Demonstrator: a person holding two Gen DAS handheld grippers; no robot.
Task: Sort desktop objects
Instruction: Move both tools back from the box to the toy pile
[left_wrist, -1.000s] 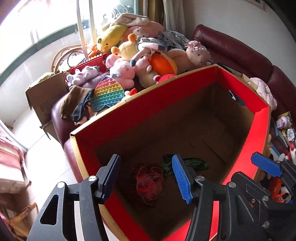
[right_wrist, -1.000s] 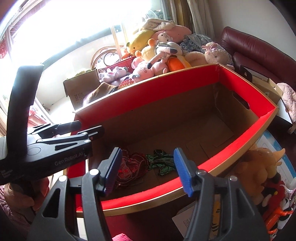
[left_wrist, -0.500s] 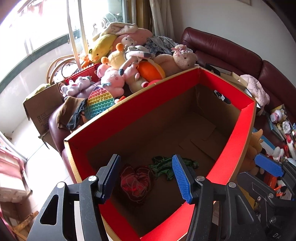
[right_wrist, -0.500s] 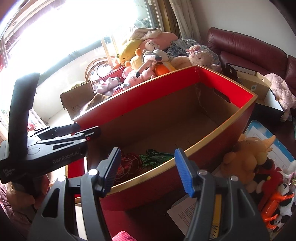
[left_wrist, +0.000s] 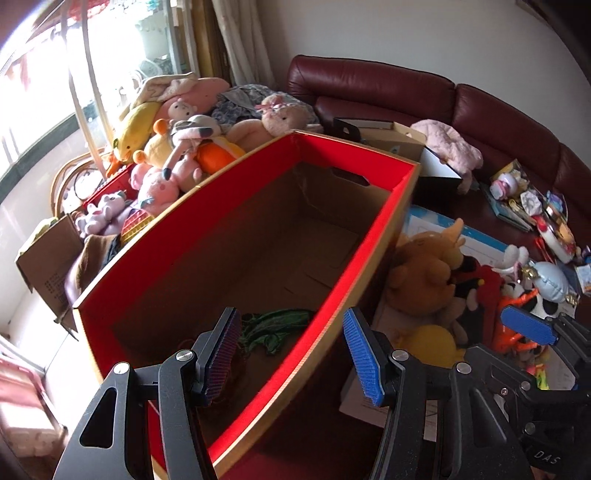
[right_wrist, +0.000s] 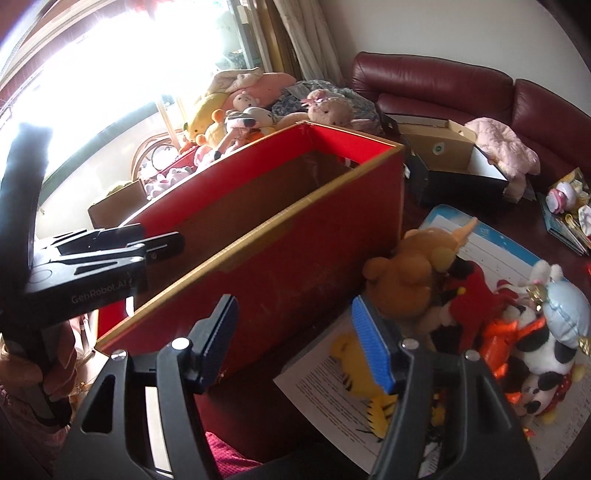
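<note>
A large red cardboard box (left_wrist: 369, 236) stands open on the dark table, with a green cloth item (left_wrist: 277, 326) on its floor. My left gripper (left_wrist: 291, 352) hangs open and empty over the box's near corner. To the right of the box lies a heap of plush toys: a brown one (right_wrist: 410, 273), a red one (right_wrist: 472, 291), a yellow one (right_wrist: 351, 365) and a black-and-white one (right_wrist: 543, 350). My right gripper (right_wrist: 299, 341) is open and empty, low beside the box's outer wall (right_wrist: 314, 266), its right finger just above the yellow plush.
Printed sheets (right_wrist: 325, 387) lie under the toys. An open shoebox (right_wrist: 443, 155) and a pink cloth (right_wrist: 506, 151) sit behind. Small trinkets (left_wrist: 532, 206) crowd the far right. A maroon sofa (left_wrist: 406, 96) carries a pile of plush toys (left_wrist: 184, 140). A hand (right_wrist: 22, 373) holds the left tool.
Both grippers have drawn back and swung right, away from the box interior. The toy heap has come into view. The red mesh item in the box is now hidden behind my left finger.
</note>
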